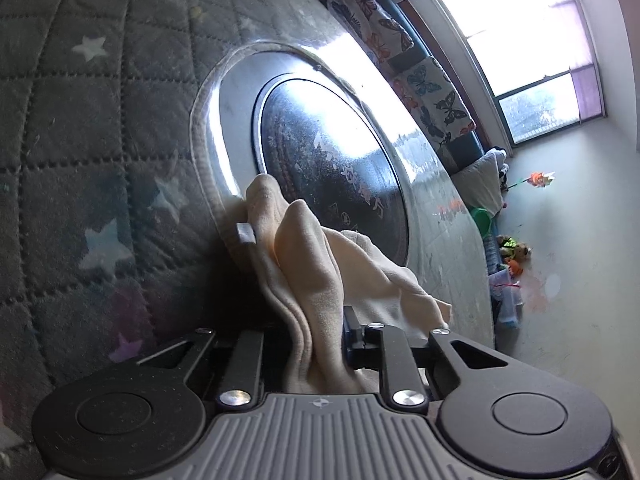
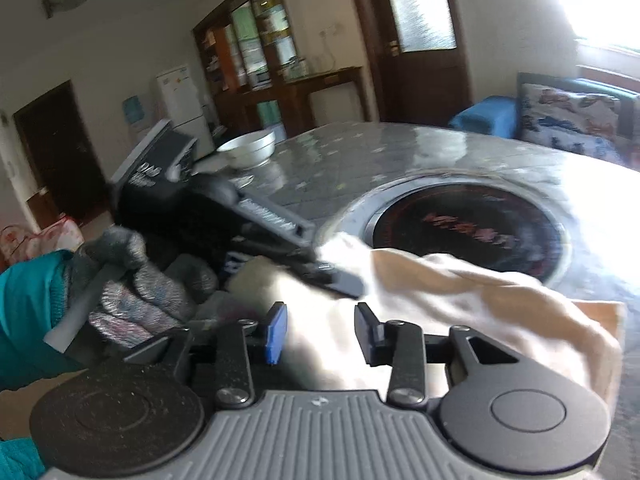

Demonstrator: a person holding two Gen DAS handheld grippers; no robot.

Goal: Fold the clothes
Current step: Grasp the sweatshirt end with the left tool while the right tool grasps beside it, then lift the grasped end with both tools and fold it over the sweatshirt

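**Cream cloth bunched between two grippers**

The left gripper (image 1: 316, 332) pinches a fold of the cream cloth (image 1: 320, 264), which hides its fingertips. The right gripper (image 2: 320, 332) stands part open above the cloth (image 2: 460, 292), not pressing it. The cloth lies on the quilted table (image 1: 100, 120), beside the round black hotplate (image 1: 332, 152). The right view is blurred; a gloved hand (image 2: 132, 280) shows at its left.

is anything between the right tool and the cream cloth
Nothing visible. The cream cloth lies directly ahead of the right tool, running between its open jaws. The left tool grips the cloth from the side, not across the path.
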